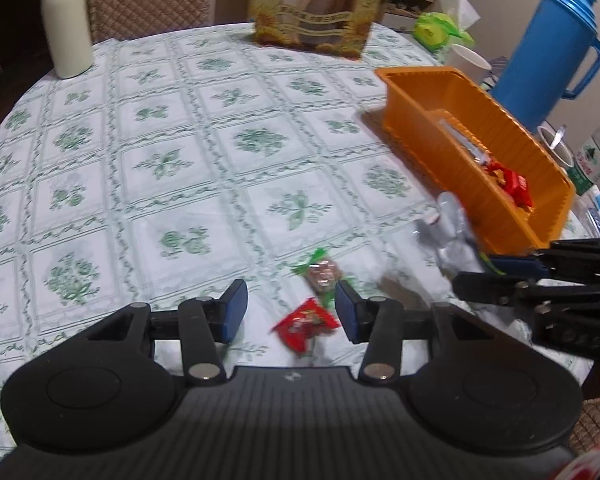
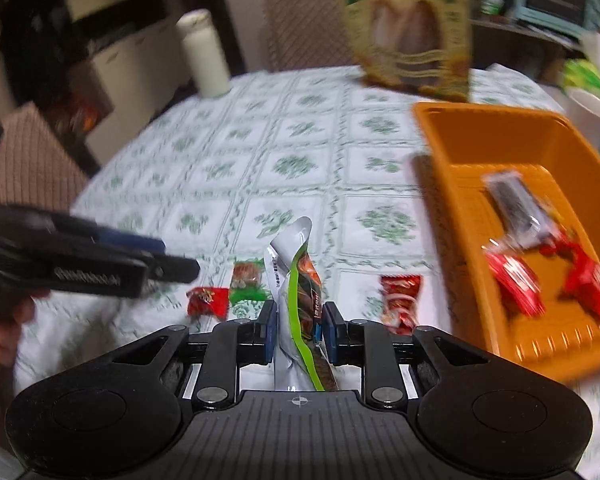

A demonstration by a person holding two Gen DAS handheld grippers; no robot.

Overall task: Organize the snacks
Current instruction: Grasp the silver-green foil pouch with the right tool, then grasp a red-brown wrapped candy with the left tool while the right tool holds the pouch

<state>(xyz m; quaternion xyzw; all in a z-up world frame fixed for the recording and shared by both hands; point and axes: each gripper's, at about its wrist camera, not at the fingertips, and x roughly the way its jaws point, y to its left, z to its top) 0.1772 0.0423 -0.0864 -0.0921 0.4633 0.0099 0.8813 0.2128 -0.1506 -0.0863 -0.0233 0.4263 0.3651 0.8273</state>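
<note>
Starting at the left side of the table [image 1: 148, 128], the left tool [image 1: 291, 312] is hanging low over the cloth with its blue pads spread and nothing between them. Just under it, near the table edge closest to the person, a small red candy [image 1: 305, 323] is lying, and a green-wrapped candy [image 1: 320, 272] is lying just beyond it. I think this tool is only waiting for its turn.

Further right, the right tool [image 2: 299, 332] is pinching a silver and green snack pouch [image 2: 296, 280] by its lower part, so the pouch is standing up between the pads, off the cloth. One more red-wrapped snack [image 2: 400, 300] is lying on the table just beside this tool.

At the right side of the table the orange basket [image 2: 452, 208] is standing, and it is already holding two red packets [image 2: 512, 284] and a dark bar [image 2: 516, 208].

The step in hand, as I judge it, is carrying the pouch to the basket. To do it well, the person should be keeping the grip firm, because the pouch is smooth and could slide. The pouch should be lifted clearly above the near rim before crossing. It is better to release it low over the bare part of the basket floor, not on the packets, so that it is lying flat and nothing is jumping out.
</note>
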